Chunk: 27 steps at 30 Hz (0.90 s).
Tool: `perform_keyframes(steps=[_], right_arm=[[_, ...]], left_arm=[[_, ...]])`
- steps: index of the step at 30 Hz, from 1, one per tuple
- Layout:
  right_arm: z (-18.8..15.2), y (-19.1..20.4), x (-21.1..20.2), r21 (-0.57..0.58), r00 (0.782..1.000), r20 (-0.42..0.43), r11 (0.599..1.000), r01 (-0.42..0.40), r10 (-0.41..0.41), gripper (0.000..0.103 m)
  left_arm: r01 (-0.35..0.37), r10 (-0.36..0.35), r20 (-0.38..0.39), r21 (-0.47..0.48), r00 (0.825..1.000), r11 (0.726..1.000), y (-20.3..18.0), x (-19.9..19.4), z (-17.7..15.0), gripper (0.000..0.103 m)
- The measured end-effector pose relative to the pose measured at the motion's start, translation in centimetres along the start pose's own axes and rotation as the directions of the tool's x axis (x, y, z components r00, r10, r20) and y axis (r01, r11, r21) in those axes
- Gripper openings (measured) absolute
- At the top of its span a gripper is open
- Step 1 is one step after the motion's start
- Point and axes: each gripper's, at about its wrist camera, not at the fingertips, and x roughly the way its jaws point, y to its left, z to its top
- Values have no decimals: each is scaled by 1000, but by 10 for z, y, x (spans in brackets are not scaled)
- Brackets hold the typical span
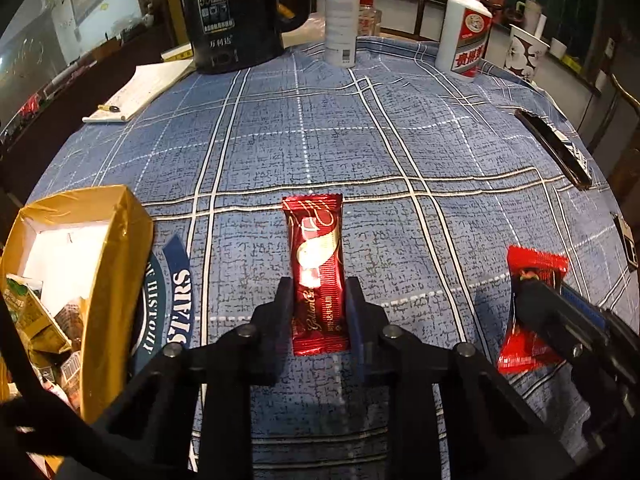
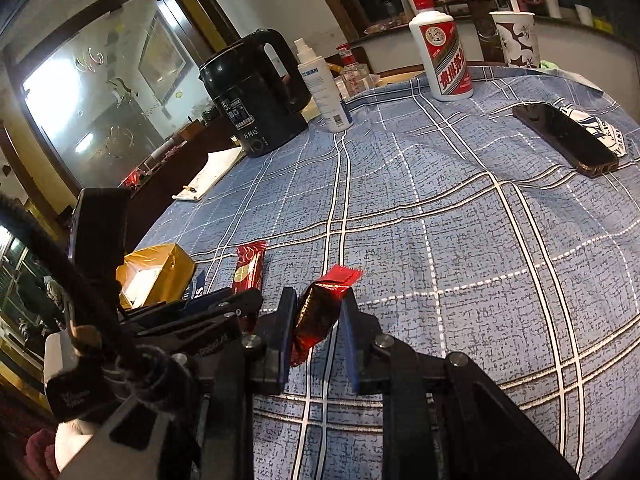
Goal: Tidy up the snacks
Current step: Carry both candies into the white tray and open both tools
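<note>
Here the left gripper (image 1: 318,300) is clamped on the near half of a long dark-red snack bar (image 1: 316,256) that lies flat on the blue checked tablecloth (image 1: 400,140). Just to its right, the right gripper (image 2: 316,312) is pinched tight on a small red wrapped candy (image 2: 320,308), which is tilted with one crimped end pointing up. A yellow box (image 1: 116,264) holding other packets sits at the left, close beside the bar. Farther off lies a black phone (image 2: 564,138), and at the far edge stand a black kettle (image 1: 232,16), a white spray bottle (image 1: 340,20) and a white bottle with a red label (image 1: 464,36).
</note>
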Motion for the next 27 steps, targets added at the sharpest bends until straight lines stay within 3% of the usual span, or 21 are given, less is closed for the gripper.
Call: perform_keyframes(steps=[11,19,23,27], right_arm=[[-3,10,-9,-22,1000,22,1000,19,-18,20],[-13,58,-35,-95,999,32,995,-5,8,20],[-20,98,-43,-157,999,15,986,-46,49,20],[-32,145,-41,-217,994,-29,970,-106,102,20]], left_arm=[[89,-85,77,-51,993,995,18,-46,-14,27],[148,-125,179,-121,976,982,66,-117,-45,27],[119,-75,240,-174,968,977,109,-154,-75,27],[80,-13,255,-251,967,965,159,-173,-106,27]])
